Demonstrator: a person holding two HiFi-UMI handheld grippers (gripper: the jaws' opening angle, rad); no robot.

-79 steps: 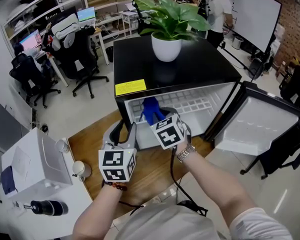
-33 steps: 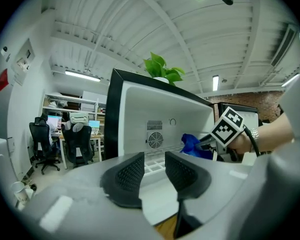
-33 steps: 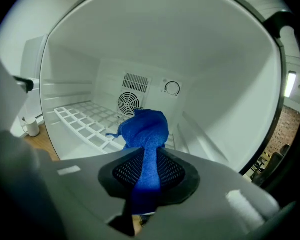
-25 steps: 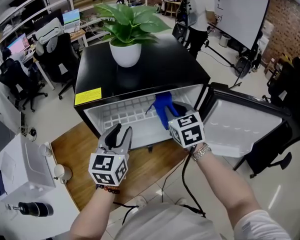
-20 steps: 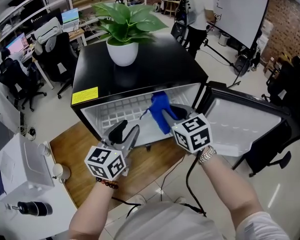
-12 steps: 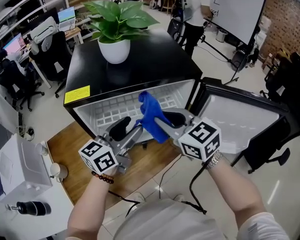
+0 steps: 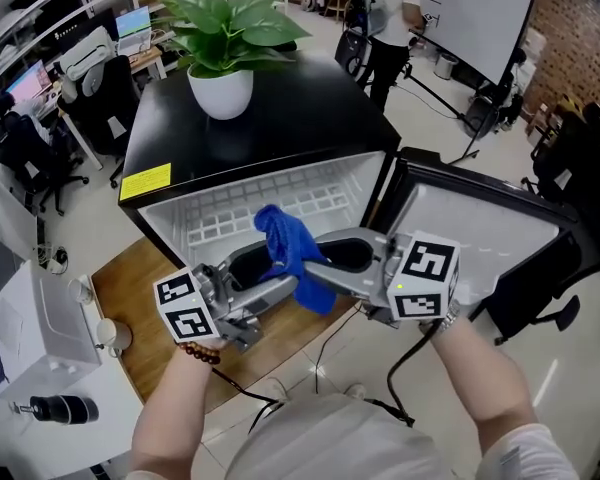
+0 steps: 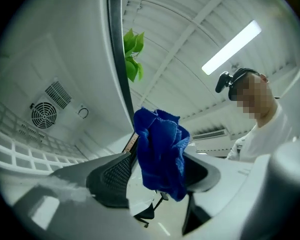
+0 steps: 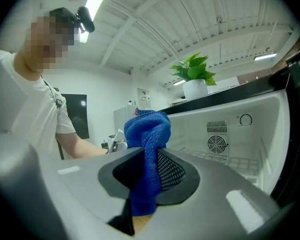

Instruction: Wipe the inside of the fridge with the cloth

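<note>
Head view: we hold the blue terry cloth (image 7: 290,258) out in front of the open black mini fridge (image 7: 300,118), touching none of its white inside. Wiping looks paused or finished.

Left gripper view: the left gripper (image 8: 160,170) has just opened its jaws wide, and the cloth hangs between them unpinched.

Right gripper view: the right gripper (image 9: 149,159) clamps the cloth.

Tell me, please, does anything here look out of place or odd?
Nothing is spilled or damaged. The one oddity: the blue cloth hangs bunched in the right gripper, outside the open mini fridge, not wiping inside it.
</note>
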